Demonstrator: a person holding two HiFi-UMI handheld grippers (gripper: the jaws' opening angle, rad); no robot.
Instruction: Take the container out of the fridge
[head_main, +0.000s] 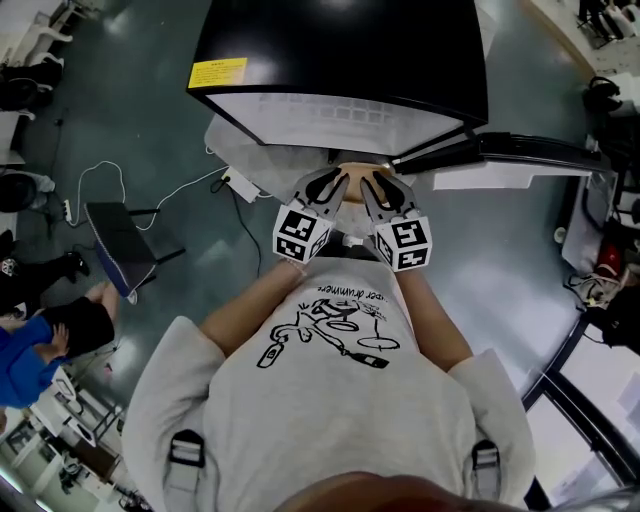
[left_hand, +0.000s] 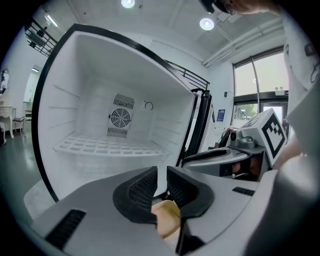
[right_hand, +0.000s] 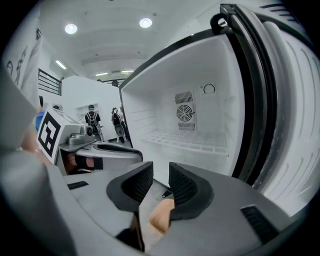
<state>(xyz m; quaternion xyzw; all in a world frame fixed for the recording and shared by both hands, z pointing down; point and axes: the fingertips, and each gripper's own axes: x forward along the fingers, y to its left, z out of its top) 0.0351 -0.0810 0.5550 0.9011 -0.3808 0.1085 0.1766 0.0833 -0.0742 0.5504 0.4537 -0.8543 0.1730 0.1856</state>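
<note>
Closest to the head camera is the person's head (head_main: 400, 495), then a grey shirt (head_main: 330, 400) with a black drawing on it. Both arms reach forward. The left gripper (head_main: 325, 185) and the right gripper (head_main: 385, 190) are side by side and near each other. Each has a black-and-white marker cube. They point at a fridge (head_main: 340, 50) with a black top and a yellow sticker (head_main: 217, 72). The fridge door (head_main: 520, 160) is swung open to the right. A tan container (head_main: 356, 180) shows between the tips of the two grippers, right at the open front of the fridge. Another person in blue (head_main: 30, 350) is low at the left edge.

From the left gripper view, the left gripper (left_hand: 161, 187) has its jaws almost closed, with a thin gap left. The white fridge shows through that gap. The tan container (left_hand: 167, 217) peeks out just below the pads. Behind, the fridge (left_hand: 75, 90) is white inside, with a wire shelf (left_hand: 105, 146) and a round fan (left_hand: 120, 118) on the back wall. The right gripper (left_hand: 222, 156) is just beside, on the right.

From the right gripper view, the right gripper (right_hand: 161, 185) also has its jaws almost closed, with a thin gap. The tan container (right_hand: 160, 215) shows just under the pads. The wire shelf (right_hand: 185, 140) and the fan (right_hand: 184, 113) are ahead. The left gripper (right_hand: 107, 150) is at the left.
</note>
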